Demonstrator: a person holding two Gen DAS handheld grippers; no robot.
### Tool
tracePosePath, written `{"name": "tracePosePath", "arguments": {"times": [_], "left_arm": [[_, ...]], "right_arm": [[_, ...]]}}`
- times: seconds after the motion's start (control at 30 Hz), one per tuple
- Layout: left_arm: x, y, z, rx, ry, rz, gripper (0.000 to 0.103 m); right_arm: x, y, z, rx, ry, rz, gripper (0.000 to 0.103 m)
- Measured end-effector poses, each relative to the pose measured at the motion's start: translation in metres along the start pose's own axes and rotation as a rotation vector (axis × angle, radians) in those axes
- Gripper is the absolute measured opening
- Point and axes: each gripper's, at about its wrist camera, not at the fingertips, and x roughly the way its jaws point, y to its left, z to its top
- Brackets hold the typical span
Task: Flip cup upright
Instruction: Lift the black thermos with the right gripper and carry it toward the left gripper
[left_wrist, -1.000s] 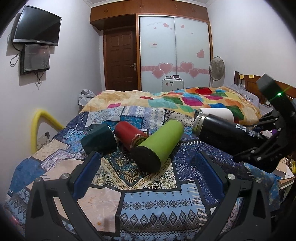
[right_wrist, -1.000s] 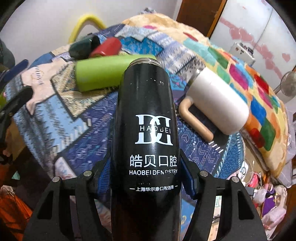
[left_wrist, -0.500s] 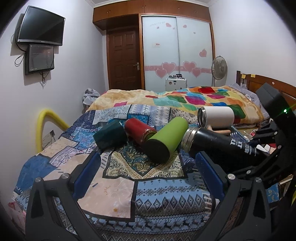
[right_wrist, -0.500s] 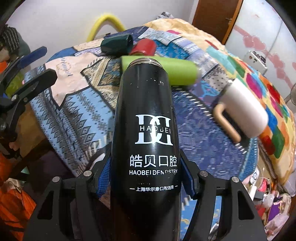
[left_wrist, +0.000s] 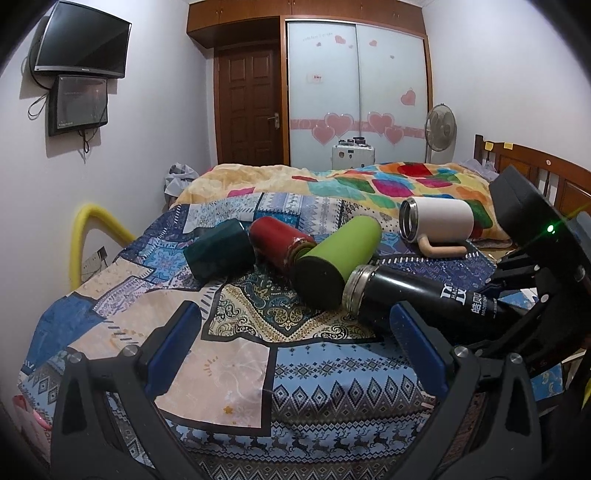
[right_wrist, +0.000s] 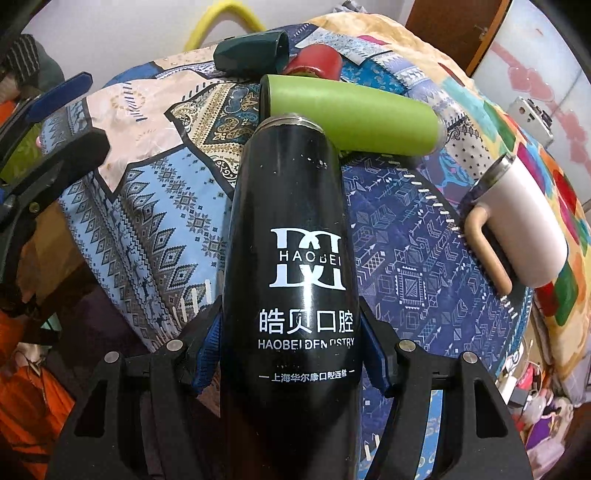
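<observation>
My right gripper (right_wrist: 291, 354) is shut on a black flask (right_wrist: 295, 236) with white lettering and holds it nearly level, its steel mouth pointing at the green flask (right_wrist: 354, 114). In the left wrist view the black flask (left_wrist: 413, 295) hangs low over the bed at right, held by the right gripper (left_wrist: 517, 295). My left gripper (left_wrist: 295, 332) is open and empty above the patterned bedspread (left_wrist: 229, 369). A green flask (left_wrist: 336, 254), a red flask (left_wrist: 280, 243), a dark green cup (left_wrist: 221, 253) and a white mug (left_wrist: 436, 221) lie on their sides.
A colourful quilt (left_wrist: 369, 181) covers the far half of the bed. A yellow rail (left_wrist: 88, 229) stands at the bed's left edge. The wooden headboard (left_wrist: 535, 170) is at right. A fan (left_wrist: 439, 125) and wardrobe doors (left_wrist: 354, 92) are behind.
My right gripper has lowered the black flask toward the bedspread, closer to the green flask's base. My left gripper has drawn back slightly and stays open.
</observation>
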Motion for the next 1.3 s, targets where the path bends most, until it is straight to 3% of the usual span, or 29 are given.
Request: {"name": "tracePosePath", "arguments": {"times": [0.17,0.33,0.5,0.7,0.93,1.0,1.2,1.3], "left_arm": [[0.008,-0.001,-0.002,0.003,0.025,-0.004,0.103],[0.019,-0.007,-0.002,0.022,0.056,-0.006,0.103],[0.036,-0.017,-0.006,0.048,0.113,-0.022,0.103],[0.055,-0.031,-0.007,0.071,0.174,-0.051,0.103],[0.068,-0.051,-0.007,0.141,0.201,-0.05,0.103],[0.07,-0.055,-0.007,0.153,0.206,-0.052,0.103],[0.072,-0.06,-0.004,0.203,0.208,-0.053,0.103],[0.073,-0.058,0.0,0.212,0.209,-0.055,0.103]], "right_arm": [[-0.004,-0.001,0.002,0.004,0.008,-0.013,0.062],[-0.034,-0.005,-0.003,0.035,-0.067,0.005,0.062],[-0.074,-0.031,-0.019,0.118,-0.211,-0.066,0.078],[-0.062,-0.069,-0.039,0.215,-0.204,-0.199,0.078],[-0.043,-0.081,-0.062,0.219,-0.163,-0.171,0.078],[-0.044,-0.08,-0.065,0.212,-0.172,-0.178,0.077],[-0.054,-0.072,-0.07,0.212,-0.216,-0.091,0.077],[-0.055,-0.06,-0.072,0.178,-0.232,-0.099,0.077]]}}
